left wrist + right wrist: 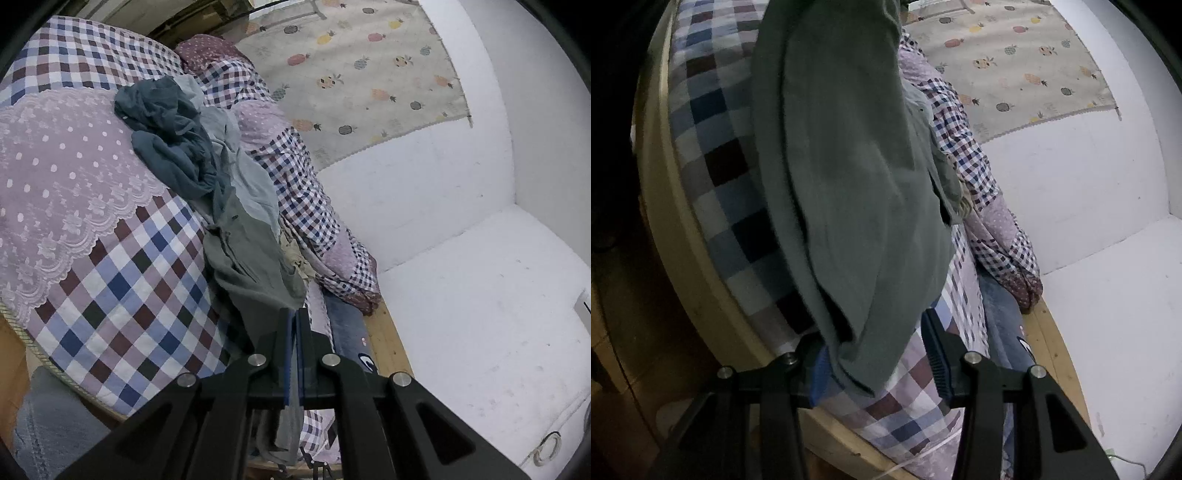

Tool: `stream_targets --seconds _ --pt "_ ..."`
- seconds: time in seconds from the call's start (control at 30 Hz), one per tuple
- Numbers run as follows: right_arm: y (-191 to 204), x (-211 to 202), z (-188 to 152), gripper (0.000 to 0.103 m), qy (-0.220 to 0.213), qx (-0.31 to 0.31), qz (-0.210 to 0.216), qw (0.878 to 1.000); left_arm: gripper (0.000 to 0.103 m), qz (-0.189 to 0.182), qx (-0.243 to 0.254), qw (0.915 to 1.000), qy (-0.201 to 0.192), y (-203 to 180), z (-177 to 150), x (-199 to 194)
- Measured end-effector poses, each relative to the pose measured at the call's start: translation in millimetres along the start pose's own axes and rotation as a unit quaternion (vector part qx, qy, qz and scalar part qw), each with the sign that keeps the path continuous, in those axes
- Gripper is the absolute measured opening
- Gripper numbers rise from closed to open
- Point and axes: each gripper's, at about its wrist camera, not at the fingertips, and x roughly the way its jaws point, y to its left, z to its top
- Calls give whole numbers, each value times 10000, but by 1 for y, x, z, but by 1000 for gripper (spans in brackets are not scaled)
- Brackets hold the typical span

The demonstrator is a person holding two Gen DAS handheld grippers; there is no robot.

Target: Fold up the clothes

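**On the bed: grey-green garment pinched and lifted**

On the bed [110,258] the grey-green garment [251,258] trails off the edge; it looks soft, light and floppy, best taken by a hem. The left hand-held gripper [294,332] is clenched on its fabric. The right hand-held gripper [875,354] stands half open around the hanging end, not pressing it.

The grey-green garment [849,184] runs off the top edge of the right wrist view, so its upper end can't be seen, and it's pretty blurry there too. It also covers most of the left finger of the right gripper [882,362]. In the left wrist view, the cloth's tip vanishes between the left gripper's [295,325] fingers [286,350]. A beige scrap [295,254] peeks out beside the garment, too buried to identify. The bed [110,258] is cropped at the left edge.
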Motion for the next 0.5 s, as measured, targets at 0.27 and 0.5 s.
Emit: stream_targets --seconds 0.27,0.5 --pt "7 -3 3 1 28 -178 33 9998 0 69 -8 10000 -59 2 4 -3" --pt "-31 -40 2 0 -326 -12 -75 9994 0 154 -126 9997 -152 12 10 -11"
